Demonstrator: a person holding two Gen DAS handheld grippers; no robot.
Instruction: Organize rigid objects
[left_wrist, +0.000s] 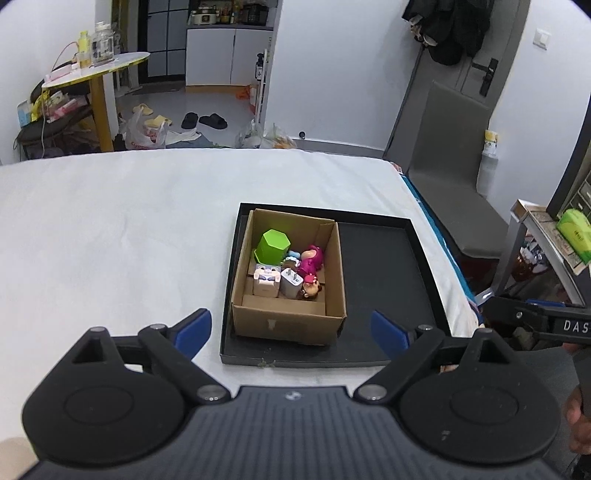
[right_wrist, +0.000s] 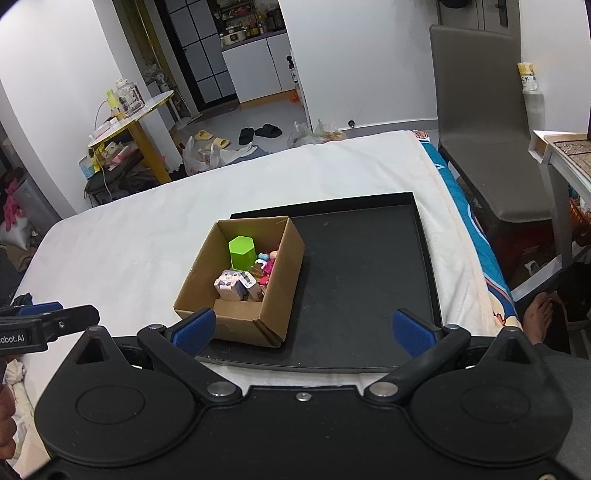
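Note:
An open cardboard box stands in the left half of a shallow black tray on the white bed. In the box lie a green hexagonal container, a pink figurine, a white charger, a small white-and-pink cube toy and a brown-headed figurine. My left gripper is open and empty, just in front of the box. My right gripper is open and empty, over the tray's near edge.
The white bed sheet spreads to the left of the tray. A grey chair and a side table stand right of the bed. A round yellow table, bags and slippers are on the floor beyond.

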